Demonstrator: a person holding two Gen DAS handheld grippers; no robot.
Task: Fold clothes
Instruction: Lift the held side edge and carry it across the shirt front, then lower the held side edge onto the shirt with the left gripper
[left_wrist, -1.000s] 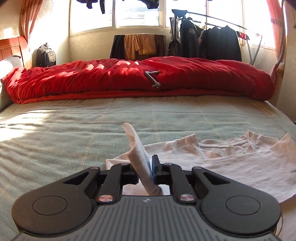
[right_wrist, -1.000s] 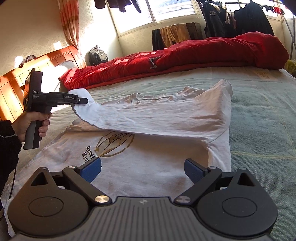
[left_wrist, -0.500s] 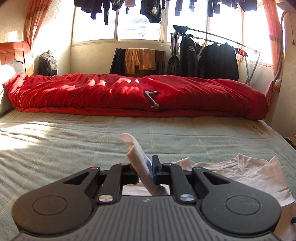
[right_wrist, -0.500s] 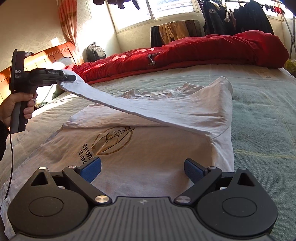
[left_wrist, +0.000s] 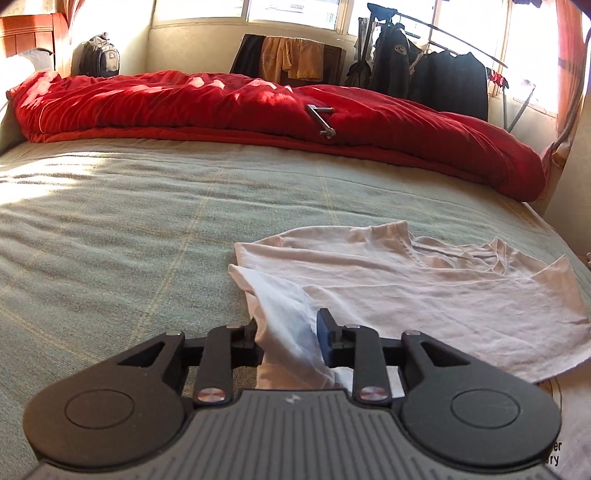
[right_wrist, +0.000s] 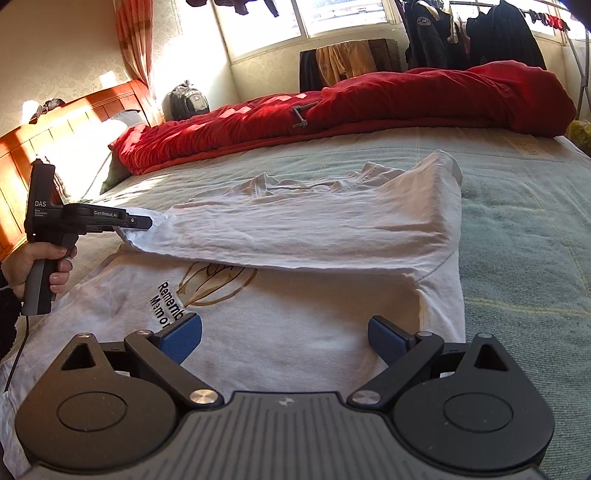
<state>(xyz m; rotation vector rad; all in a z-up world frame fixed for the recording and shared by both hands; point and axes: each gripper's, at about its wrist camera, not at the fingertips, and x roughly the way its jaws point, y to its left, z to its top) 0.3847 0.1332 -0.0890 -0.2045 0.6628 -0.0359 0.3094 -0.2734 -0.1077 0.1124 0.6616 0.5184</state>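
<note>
Opening left hand-held gripper (left_wrist: 291, 338), shirt (left_wrist: 424, 288) between

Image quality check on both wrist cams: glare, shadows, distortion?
Left wrist view: windows blown out, sun patches dapple the red duvet, fisheye bends the bed edge, far clothes soft. Right wrist view: hard sun washes the headboard and pillow, the folded flap of the white T-shirt shades the print, no motion blur, corners stretched.
</note>
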